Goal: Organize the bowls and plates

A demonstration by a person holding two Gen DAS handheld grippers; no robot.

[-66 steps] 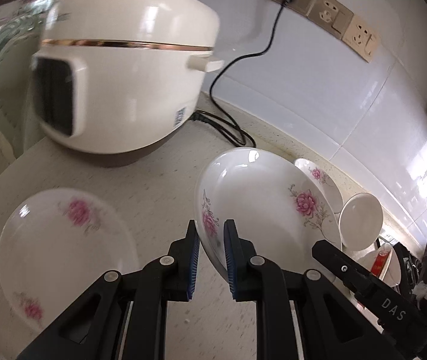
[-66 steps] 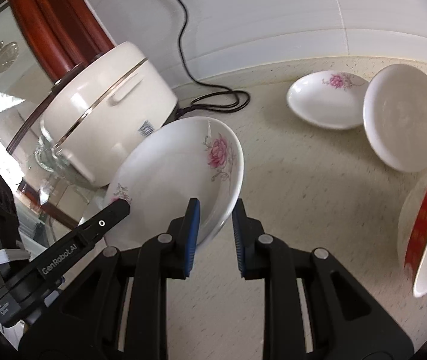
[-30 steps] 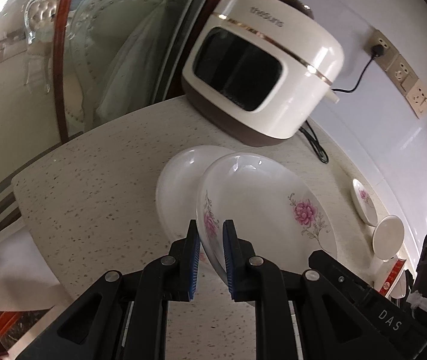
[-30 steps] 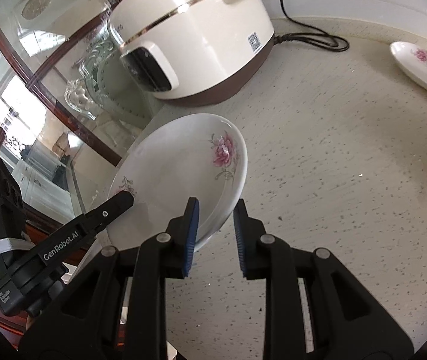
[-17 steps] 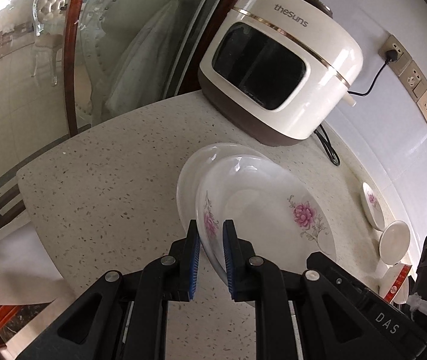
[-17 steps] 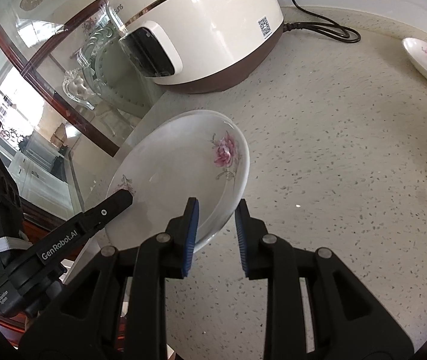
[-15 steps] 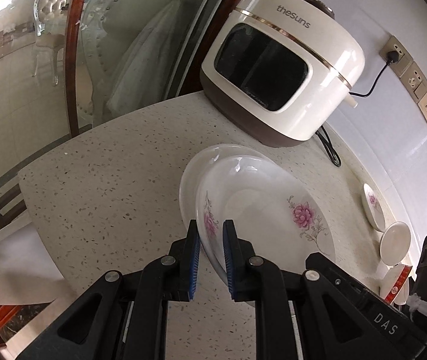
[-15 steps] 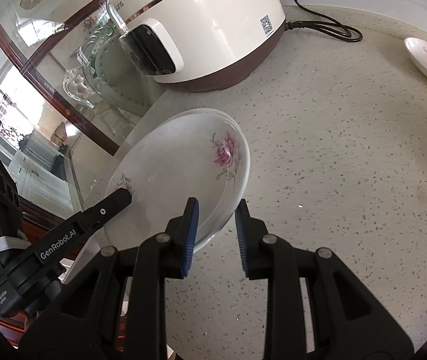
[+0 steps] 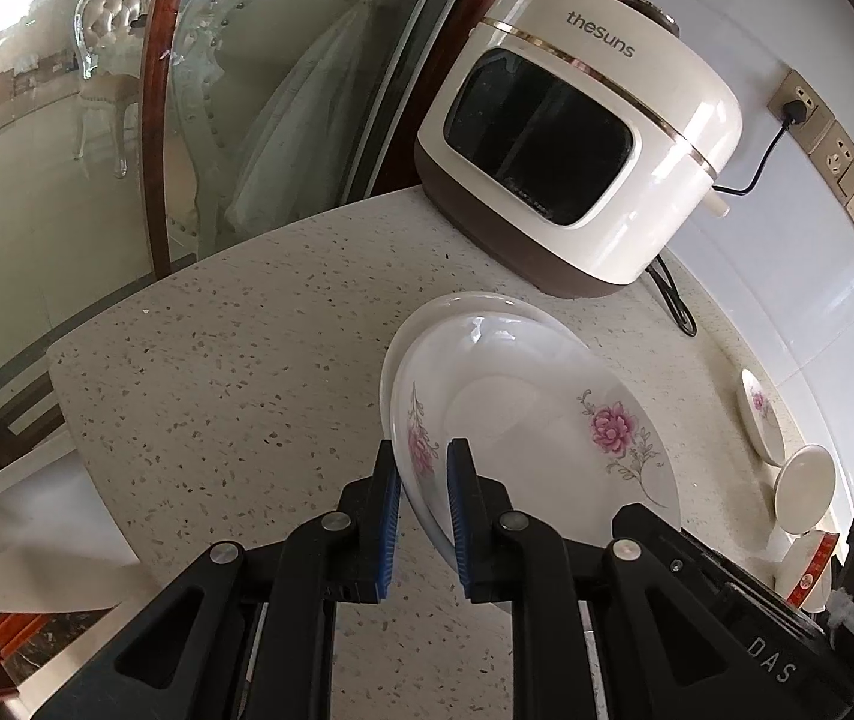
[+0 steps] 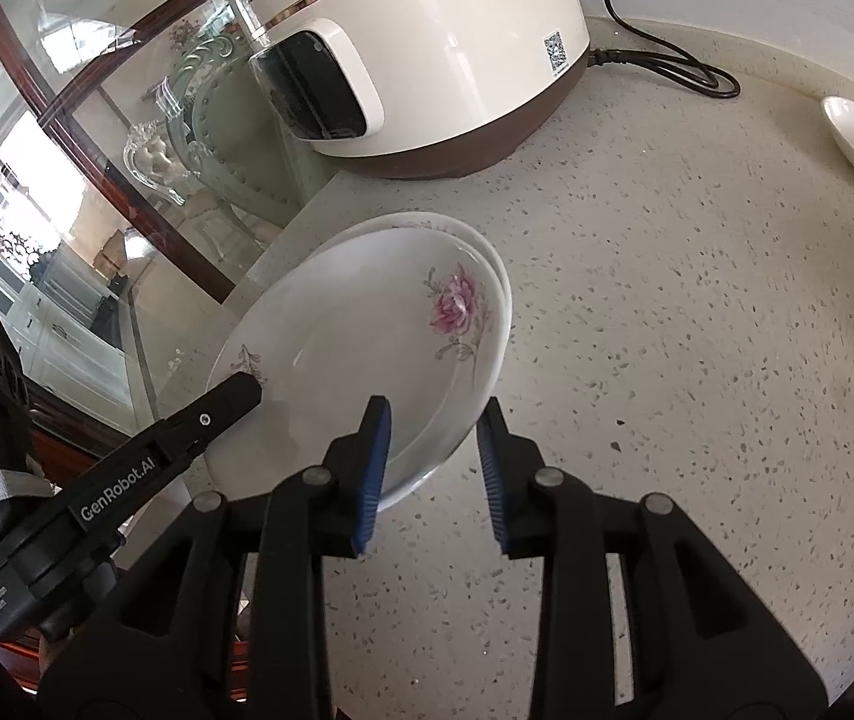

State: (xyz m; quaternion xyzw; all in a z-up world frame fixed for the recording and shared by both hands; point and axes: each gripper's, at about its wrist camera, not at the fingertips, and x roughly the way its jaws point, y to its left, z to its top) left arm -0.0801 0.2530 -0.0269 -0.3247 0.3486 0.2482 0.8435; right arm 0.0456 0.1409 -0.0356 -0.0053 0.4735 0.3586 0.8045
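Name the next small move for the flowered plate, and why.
Probably open the left gripper too: the flowered plate already sits on the plate beneath, the right gripper jaws are opening off its rim, and the left jaws pinch the opposite rim.

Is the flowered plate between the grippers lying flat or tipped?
Tipped. The flowered plate leans over the plate beneath; the left gripper clamps its raised rim.

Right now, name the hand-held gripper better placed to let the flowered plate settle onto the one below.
Left hand-held gripper: it alone clamps the flowered plate; the right is opening, pads off the rim.
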